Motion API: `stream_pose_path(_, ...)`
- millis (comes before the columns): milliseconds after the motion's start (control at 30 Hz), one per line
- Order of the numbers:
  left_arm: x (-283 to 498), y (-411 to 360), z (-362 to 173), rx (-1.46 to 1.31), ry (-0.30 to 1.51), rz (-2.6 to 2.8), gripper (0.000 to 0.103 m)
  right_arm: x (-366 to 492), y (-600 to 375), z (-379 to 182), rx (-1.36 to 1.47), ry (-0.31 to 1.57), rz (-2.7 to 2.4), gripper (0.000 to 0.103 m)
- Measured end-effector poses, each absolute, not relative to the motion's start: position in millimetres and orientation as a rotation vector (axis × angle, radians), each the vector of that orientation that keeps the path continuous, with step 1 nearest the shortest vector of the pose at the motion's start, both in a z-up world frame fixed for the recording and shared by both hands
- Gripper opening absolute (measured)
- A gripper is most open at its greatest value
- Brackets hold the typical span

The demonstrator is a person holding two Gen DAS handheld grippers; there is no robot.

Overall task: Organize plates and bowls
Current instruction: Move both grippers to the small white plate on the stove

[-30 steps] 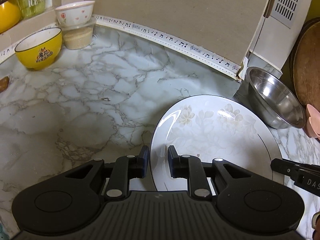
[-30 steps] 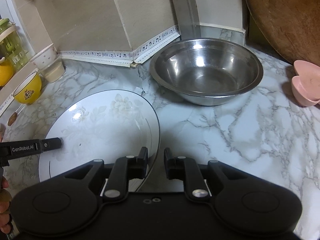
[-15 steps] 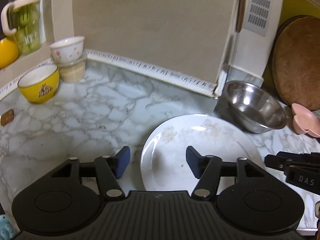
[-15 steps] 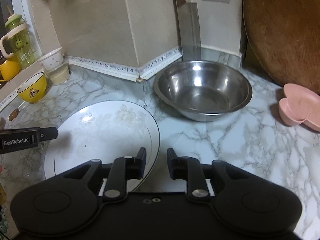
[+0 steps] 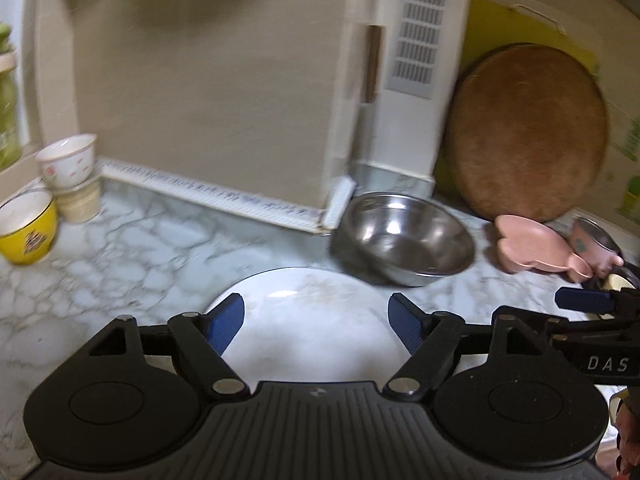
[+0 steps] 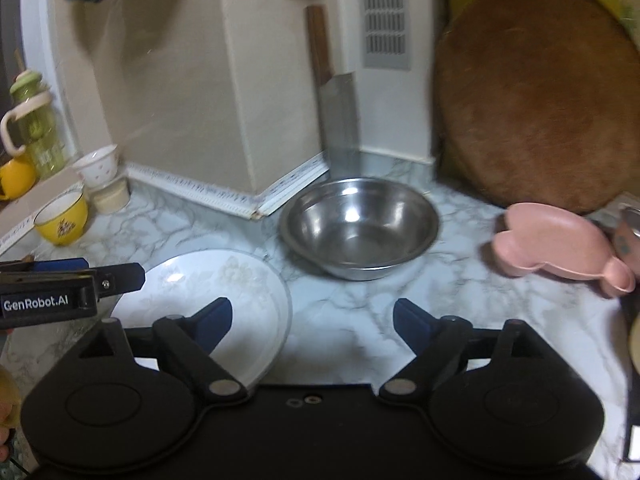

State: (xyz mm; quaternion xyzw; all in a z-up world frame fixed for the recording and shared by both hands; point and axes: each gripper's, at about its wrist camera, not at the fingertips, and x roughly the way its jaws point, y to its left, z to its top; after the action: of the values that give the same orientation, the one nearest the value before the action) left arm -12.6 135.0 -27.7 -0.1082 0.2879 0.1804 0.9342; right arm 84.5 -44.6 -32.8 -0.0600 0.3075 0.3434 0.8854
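A white plate (image 5: 304, 300) with a faint flower print lies flat on the marble counter (image 5: 152, 240), left of a steel bowl (image 5: 404, 236). My left gripper (image 5: 316, 316) hovers above the plate's near half. Its jaws are opening, and the blue pads (image 5: 228, 312) touch nothing. In the right wrist view the plate (image 6: 208, 280) sits at lower left. My right gripper (image 6: 312, 316) hangs over the plate's right rim and bare counter. Its jaws are also opening, with nothing held between them. The steel bowl (image 6: 360, 228) stands empty just beyond.
A pink dish (image 6: 556, 240) lies right of the steel bowl. A round brown board (image 6: 536, 92) and a cleaver (image 6: 336, 112) lean on the wall. At far left stand a yellow bowl (image 5: 24, 228) and a white bowl (image 5: 68, 160) stacked on a beige cup.
Both grippers were shut on opposite rims of the plate. They have let go, spread wide, and lifted back from it. The plate now rests on the counter.
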Motion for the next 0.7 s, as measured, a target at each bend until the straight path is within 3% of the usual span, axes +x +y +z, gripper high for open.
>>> stream_pose_path(100, -10, 120, -24, -0.217, 0.576, 0.317, 0.086, 82, -64, -25, -0.097, 0.623, 0.677, 0.098)
stream_pose_path(167, -7, 109, -21, -0.204, 0.555, 0.306, 0.103, 80, -76, -20, -0.084, 0.611, 0.655, 0.099)
stream_pose_path(700, 66, -32, -12, -0.077, 0.526, 0.014, 0.103, 96, -232, -16, -0.028, 0.589, 0.349, 0.103)
